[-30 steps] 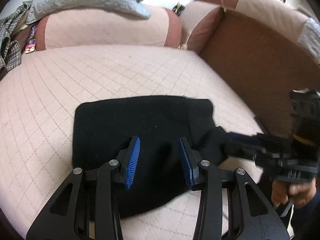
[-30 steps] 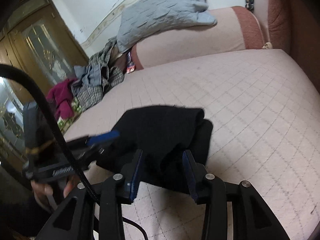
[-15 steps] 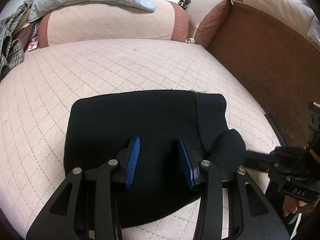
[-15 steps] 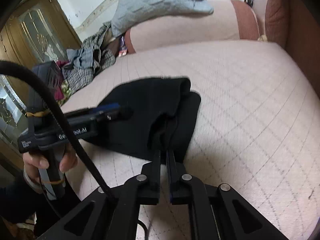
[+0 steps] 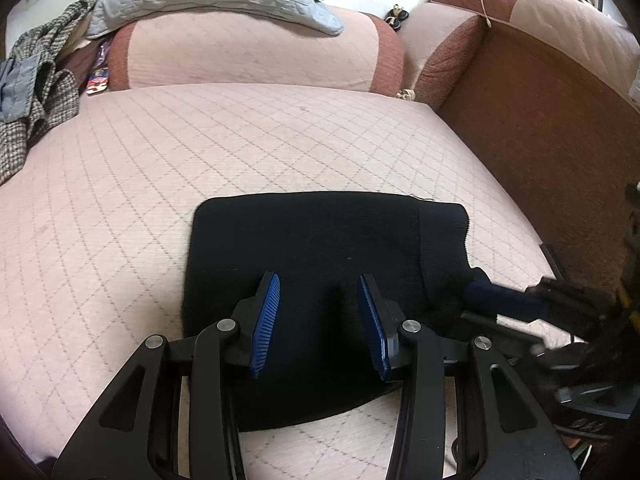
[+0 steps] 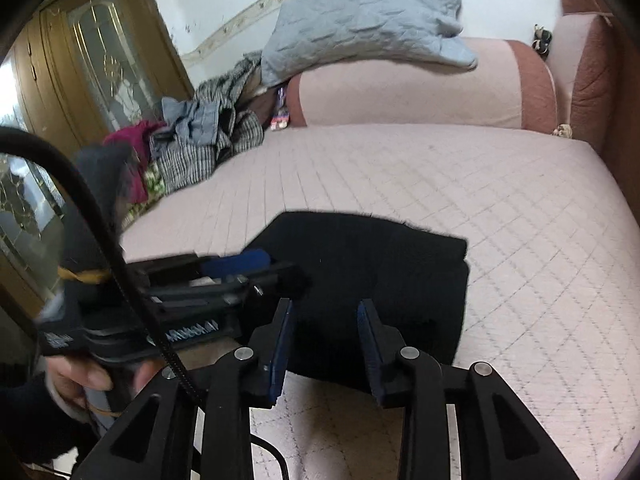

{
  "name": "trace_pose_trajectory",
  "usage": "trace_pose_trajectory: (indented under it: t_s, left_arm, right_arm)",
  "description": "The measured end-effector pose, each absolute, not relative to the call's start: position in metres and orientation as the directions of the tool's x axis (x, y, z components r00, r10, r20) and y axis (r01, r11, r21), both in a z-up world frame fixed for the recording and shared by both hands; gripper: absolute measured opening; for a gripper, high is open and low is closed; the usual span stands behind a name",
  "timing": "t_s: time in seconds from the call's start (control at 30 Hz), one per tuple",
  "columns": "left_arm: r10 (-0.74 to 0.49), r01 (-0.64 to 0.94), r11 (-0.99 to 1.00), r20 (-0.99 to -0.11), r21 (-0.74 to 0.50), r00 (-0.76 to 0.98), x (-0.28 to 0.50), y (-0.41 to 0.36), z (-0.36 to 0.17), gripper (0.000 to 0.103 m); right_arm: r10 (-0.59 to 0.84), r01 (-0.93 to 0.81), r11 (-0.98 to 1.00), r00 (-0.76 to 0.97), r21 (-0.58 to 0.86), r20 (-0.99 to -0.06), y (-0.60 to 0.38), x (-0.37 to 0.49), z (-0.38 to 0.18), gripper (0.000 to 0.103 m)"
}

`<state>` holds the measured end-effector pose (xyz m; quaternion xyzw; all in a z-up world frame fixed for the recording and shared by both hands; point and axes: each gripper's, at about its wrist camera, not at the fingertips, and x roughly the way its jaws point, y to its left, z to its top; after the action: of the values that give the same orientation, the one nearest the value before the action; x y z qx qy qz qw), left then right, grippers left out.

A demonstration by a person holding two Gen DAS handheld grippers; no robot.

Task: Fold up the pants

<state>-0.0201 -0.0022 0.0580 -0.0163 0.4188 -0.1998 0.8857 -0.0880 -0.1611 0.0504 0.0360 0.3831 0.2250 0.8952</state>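
1. The folded black pants (image 5: pixel 320 256) lay flat on the pink quilted sofa seat (image 5: pixel 160 152).
2. The left gripper (image 5: pixel 318 322) hung over the pants with its jaws spread wide, gripping nothing.
3. The right gripper (image 6: pixel 325 340) likewise stood spread apart above the pants' near edge, released.

pants' near edge: hidden behind the left claw (image 5: pixel 318 320) in its own view
pants (image 6: pixel 372 280): left part covered by the left claw's blurred body
right claw (image 5: pixel 532 300): smeared by blur (open or closed, unclear there), cut by the frame edge
hand (image 6: pixel 86 378): blurred, partly hidden by a cable (image 6: pixel 116 264)
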Motion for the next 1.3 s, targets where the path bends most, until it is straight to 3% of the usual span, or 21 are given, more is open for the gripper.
trace_pose_trajectory:
  t_s: [0.47,0.6,0.83,0.9,0.93,0.97,1.0,1.13,1.3]
  left_arm:
    - [-0.372,0.293,0.925,-0.735,-0.242,0.566,-0.024,0.017,0.051,0.04]
    - [-0.37,0.243,0.929,-0.718,-0.28,0.59,-0.022,0.036,0.056,0.04]
    - [-0.332,0.192,0.943,-0.731,-0.271,0.596,-0.013,0.043,0.048,0.04]
    - [-0.321,0.197,0.947,-0.732,-0.253,0.601,-0.012,0.037,0.048,0.044]
    - [-0.32,0.201,0.947,-0.732,-0.249,0.601,-0.011,0.036,0.047,0.048]
    - [-0.326,0.208,0.945,-0.73,-0.251,0.6,-0.01,0.034,0.047,0.056]
    - [-0.334,0.213,0.942,-0.728,-0.258,0.599,-0.009,0.033,0.047,0.057]
    - [-0.341,0.232,0.94,-0.714,-0.25,0.611,-0.008,0.025,0.05,0.057]
    - [-0.308,0.224,0.951,-0.73,-0.214,0.61,-0.005,0.01,0.04,0.057]
  right_arm:
    - [0.428,-0.333,0.902,0.603,0.275,-0.673,-0.174,-0.098,0.038,0.031]
    - [0.376,-0.246,0.926,0.654,0.285,-0.657,-0.19,-0.082,0.046,0.045]
    - [0.347,-0.176,0.934,0.649,0.311,-0.677,-0.195,-0.04,0.032,0.045]
    - [0.384,-0.185,0.918,0.642,0.352,-0.664,-0.196,-0.033,0.026,0.033]
    - [0.417,-0.195,0.901,0.641,0.388,-0.645,-0.196,-0.03,0.025,0.018]
    - [0.415,-0.197,0.901,0.646,0.386,-0.64,-0.196,-0.03,0.026,0.015]
    - [0.414,-0.205,0.903,0.653,0.378,-0.634,-0.196,-0.03,0.028,0.012]
    - [0.37,-0.205,0.923,0.699,0.325,-0.612,-0.201,-0.033,0.045,0.007]
    - [0.339,-0.186,0.938,0.666,0.293,-0.664,-0.2,-0.02,0.032,0.004]
